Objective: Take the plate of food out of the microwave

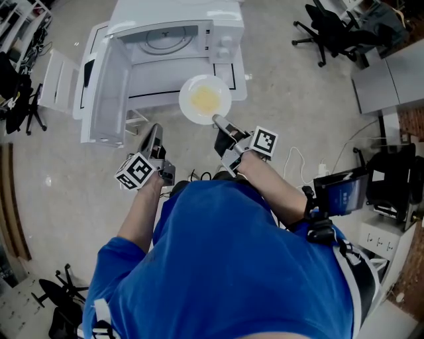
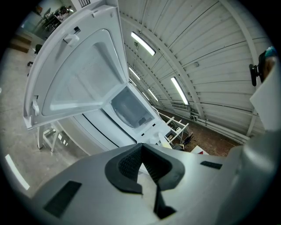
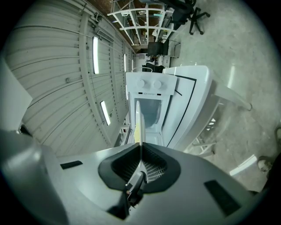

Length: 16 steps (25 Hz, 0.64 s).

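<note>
At your far left the white microwave door [image 1: 106,93] hangs wide open, smooth plastic with a pale window. Your left gripper [image 1: 154,132] hangs low in front of it, its ribbed black pads closed together on nothing. The boxy white microwave [image 1: 225,20] shows its round turntable [image 1: 162,40] bare. The plate [image 1: 205,99], round, shallow and glossy white with yellow food [image 1: 205,99] at its middle, is already outside the cavity, just in front of the opening. Your right gripper [image 1: 217,120] pinches its near rim, so the plate reaches straight ahead from those jaws, edge-on between the pads. That arm carries it alone; the left is free.
</note>
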{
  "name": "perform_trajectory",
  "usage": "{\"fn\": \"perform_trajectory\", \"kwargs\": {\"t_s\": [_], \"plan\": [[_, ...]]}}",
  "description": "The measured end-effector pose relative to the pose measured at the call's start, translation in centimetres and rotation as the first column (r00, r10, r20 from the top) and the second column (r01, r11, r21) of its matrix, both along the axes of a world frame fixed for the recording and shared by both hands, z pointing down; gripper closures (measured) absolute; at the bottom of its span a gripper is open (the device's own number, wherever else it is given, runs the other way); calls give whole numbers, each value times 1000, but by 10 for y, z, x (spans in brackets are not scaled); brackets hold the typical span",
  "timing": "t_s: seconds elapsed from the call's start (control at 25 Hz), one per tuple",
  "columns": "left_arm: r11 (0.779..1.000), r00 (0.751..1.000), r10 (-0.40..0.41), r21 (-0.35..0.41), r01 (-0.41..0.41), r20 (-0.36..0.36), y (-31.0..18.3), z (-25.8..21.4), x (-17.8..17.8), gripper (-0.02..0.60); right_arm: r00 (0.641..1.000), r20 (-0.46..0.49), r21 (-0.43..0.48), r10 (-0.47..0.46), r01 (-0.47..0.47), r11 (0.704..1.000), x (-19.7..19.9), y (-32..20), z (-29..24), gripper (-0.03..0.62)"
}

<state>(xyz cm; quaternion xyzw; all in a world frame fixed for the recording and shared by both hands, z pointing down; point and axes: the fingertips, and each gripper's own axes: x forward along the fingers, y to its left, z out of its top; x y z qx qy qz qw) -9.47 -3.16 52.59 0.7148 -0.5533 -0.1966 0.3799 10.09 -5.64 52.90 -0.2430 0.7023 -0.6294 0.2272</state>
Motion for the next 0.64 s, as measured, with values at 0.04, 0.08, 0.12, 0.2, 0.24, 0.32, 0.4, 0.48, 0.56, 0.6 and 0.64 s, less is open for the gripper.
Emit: {"fn": "perform_trajectory", "kwargs": {"t_s": [0.04,0.08,0.12,0.2,0.24,0.32,0.4,0.48,0.56,0.6,0.64], "plan": [[1000,1000,-1,-1,1,1,0,1,0,572,1000,-2,0,-1,1,1000,0,0,1,576],[1000,1000,-2,-1,2,1,0,2,-1,572,1000,-4,1,-2,2,1000,0,0,2,576],[1000,1000,-1,0,1,0,0,2,0,572,1000,-5,2,-4,4,1000,-1,0,2,576],[1000,1000,-1,-4,1,2,1,3,0,572,1000,-4,3,-4,4,1000,0,1,1,576],[1000,1000,-2,-7,2,4,2,4,1,572,1000,-4,4,-4,4,1000,0,2,1,576],[1000,1000,-3,-5,3,3,4,2,3,572,1000,-2,5,-5,5,1000,1,4,-1,576],[1000,1000,1,2,-1,-2,4,0,5,572,1000,0,5,-5,5,1000,1,4,-3,576],[1000,1000,7,1,-7,-10,4,-1,9,572,1000,-2,8,-6,6,1000,2,5,-3,576],[1000,1000,10,0,-10,-16,4,-1,11,572,1000,-2,8,-7,7,1000,2,5,-3,576],[1000,1000,10,1,-10,-16,4,-1,12,572,1000,-1,7,-7,7,1000,2,6,-3,576],[1000,1000,9,1,-9,-15,4,-2,12,572,1000,-1,6,-7,7,1000,2,6,-3,576]]}}
